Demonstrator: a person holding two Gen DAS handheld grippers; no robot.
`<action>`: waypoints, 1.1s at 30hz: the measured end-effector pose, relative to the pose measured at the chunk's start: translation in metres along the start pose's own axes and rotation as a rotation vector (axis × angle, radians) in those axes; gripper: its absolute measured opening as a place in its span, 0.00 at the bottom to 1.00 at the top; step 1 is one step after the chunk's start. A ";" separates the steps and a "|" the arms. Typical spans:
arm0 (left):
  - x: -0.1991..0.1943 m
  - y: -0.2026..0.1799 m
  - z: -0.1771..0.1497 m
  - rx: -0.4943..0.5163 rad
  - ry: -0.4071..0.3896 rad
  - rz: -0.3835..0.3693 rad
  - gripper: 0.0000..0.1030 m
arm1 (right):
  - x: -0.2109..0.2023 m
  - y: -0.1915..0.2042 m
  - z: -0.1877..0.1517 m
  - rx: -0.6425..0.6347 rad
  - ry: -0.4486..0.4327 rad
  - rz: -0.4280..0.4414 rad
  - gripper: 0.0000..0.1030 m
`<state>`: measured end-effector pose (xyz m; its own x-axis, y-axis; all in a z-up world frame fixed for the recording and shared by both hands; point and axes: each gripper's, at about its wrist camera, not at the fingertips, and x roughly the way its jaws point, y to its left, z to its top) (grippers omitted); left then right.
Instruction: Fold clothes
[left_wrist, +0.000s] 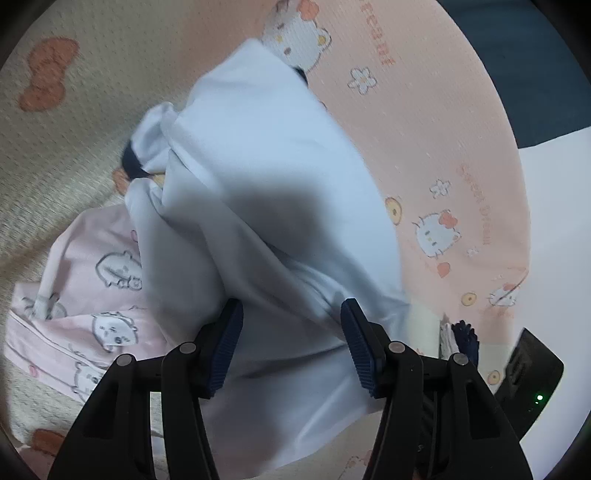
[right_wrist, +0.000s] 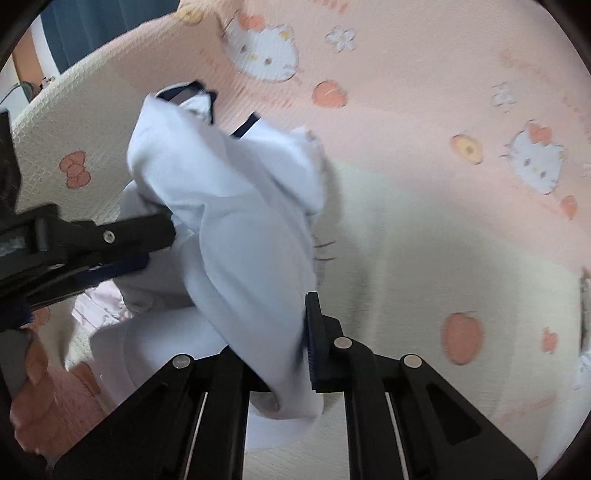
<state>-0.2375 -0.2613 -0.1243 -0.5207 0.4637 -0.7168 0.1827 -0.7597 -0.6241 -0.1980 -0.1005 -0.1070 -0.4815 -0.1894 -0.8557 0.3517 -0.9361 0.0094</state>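
Pale blue shirt (left_wrist: 258, 192) with dark navy trim lies bunched on the cat-print blanket (left_wrist: 436, 155), partly lifted and draped in loose folds. Motion blur in both views.

Left gripper (left_wrist: 291, 343) — jaws spread wide, shirt fabric running between the blue pads (left_wrist: 225, 350) but not pinched in the left wrist view. In the right wrist view the same gripper (right_wrist: 159, 240) comes in from the left edge, its tip pushed into the shirt's side; grip there is hard to read, cloth hides the tips.

Right gripper (right_wrist: 291, 354) — right finger (right_wrist: 314, 332) visible, left one hidden behind a hanging fold of the shirt (right_wrist: 236, 229). Fabric passes down between the fingers and hangs below them; the gap looks narrow, but I cannot tell if it is actually clamped.

Pink pyjama (left_wrist: 85, 295) with cartoon print lies on the blanket just beside the shirt, partly under its edge, left of the left gripper. A sliver of it (right_wrist: 99, 302) shows beneath the shirt in the right view.

A hand (right_wrist: 37, 398) holds the left gripper's handle at lower left of the right view. Black device (left_wrist: 528, 384) with a green light sits at the blanket's edge, lower right of the left view.
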 end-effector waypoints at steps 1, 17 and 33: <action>0.002 0.000 -0.001 -0.001 0.010 -0.002 0.56 | -0.006 -0.005 0.000 -0.004 -0.013 -0.030 0.07; 0.008 -0.012 -0.015 0.083 0.026 0.152 0.56 | -0.066 -0.139 -0.036 -0.005 -0.074 -0.494 0.03; 0.009 -0.046 -0.021 0.109 -0.057 -0.052 0.25 | -0.047 -0.105 -0.022 0.014 0.012 0.014 0.61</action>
<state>-0.2327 -0.2122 -0.1083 -0.5742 0.4795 -0.6636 0.0640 -0.7818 -0.6202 -0.1947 0.0133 -0.0791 -0.4668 -0.1991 -0.8617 0.3473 -0.9373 0.0284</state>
